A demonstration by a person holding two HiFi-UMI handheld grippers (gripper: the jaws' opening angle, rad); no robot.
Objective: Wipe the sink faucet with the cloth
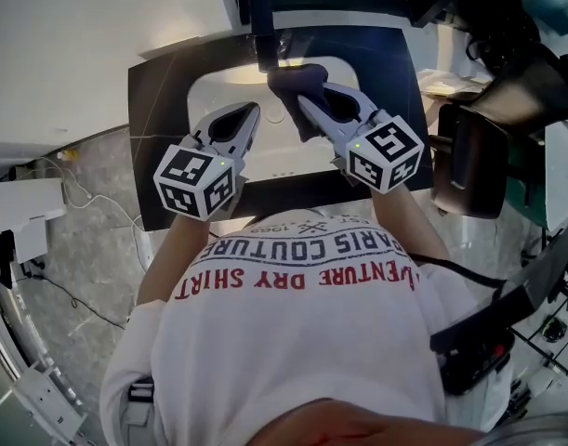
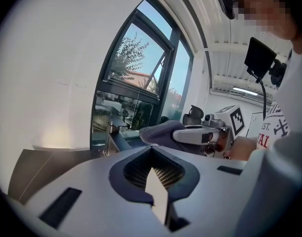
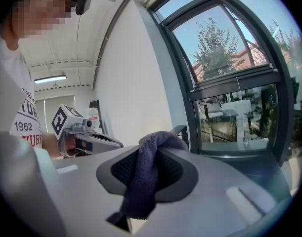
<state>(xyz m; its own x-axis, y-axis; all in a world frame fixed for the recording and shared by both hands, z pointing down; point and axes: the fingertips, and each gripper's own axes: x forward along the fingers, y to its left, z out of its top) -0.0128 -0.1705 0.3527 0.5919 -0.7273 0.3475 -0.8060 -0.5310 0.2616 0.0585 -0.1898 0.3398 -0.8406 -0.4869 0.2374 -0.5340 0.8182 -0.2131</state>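
Beyond both tongs, a tall window (image 3: 230,83) and a plain white wall close off the room. The dark bench (image 1: 158,137) runs below them, and a white sink (image 1: 209,91) is set into it directly under the tips. Ahead of the tips, at the sink's far rim, stands the faucet (image 1: 265,52). From above it shows only as a short dark shape, so its long axis seems to run up toward the camera, though that is a judgement. The cloth (image 1: 291,89), a dark bunched wad, lies just beside the faucet on its right, and whether they touch cannot be told. The right tongs (image 1: 307,105) are clamped on that cloth, which drapes over the front of the jaws, and they are the nearer of the 2 to the faucet. The coming wipe likely calls for a short push forward and slightly left. The left tongs (image 1: 252,111) sit just left of the right pair, jaws together on nothing, over the basin.
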